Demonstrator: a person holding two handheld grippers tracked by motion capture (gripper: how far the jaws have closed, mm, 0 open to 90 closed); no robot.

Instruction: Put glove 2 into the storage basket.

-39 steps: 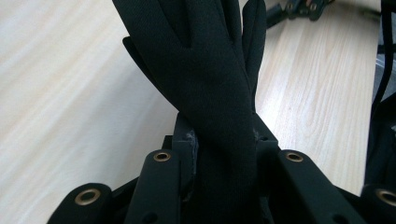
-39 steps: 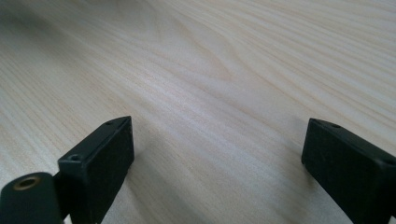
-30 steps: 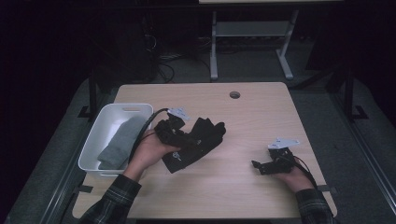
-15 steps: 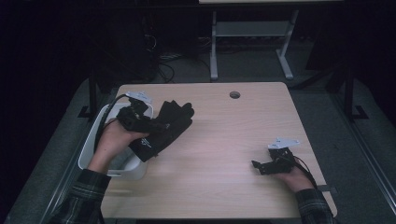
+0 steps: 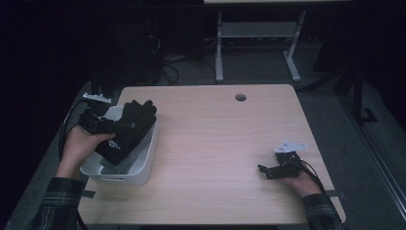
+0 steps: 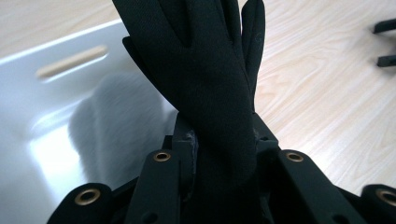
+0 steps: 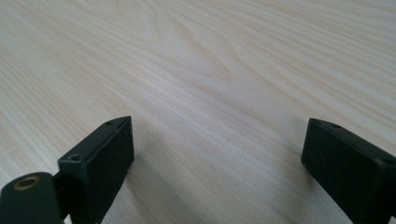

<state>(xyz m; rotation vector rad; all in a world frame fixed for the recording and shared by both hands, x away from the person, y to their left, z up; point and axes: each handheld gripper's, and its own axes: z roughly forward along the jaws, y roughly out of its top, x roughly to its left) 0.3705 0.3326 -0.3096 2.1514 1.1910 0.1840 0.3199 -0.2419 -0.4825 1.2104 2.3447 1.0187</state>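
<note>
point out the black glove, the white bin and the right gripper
black glove (image 5: 128, 132), high view, on its palm
white bin (image 5: 146, 162), high view, on its right wall
right gripper (image 5: 263, 171), high view, between its open jaw tips

My left gripper (image 5: 115, 127) holds the glove (image 5: 127, 132) over the bin (image 5: 143, 165), which sits on the table (image 5: 215, 143) at nine o'clock. A folded cloth (image 6: 112, 121) lies in the bin. My right gripper (image 5: 264, 170) rests at four o'clock, well apart.
</note>
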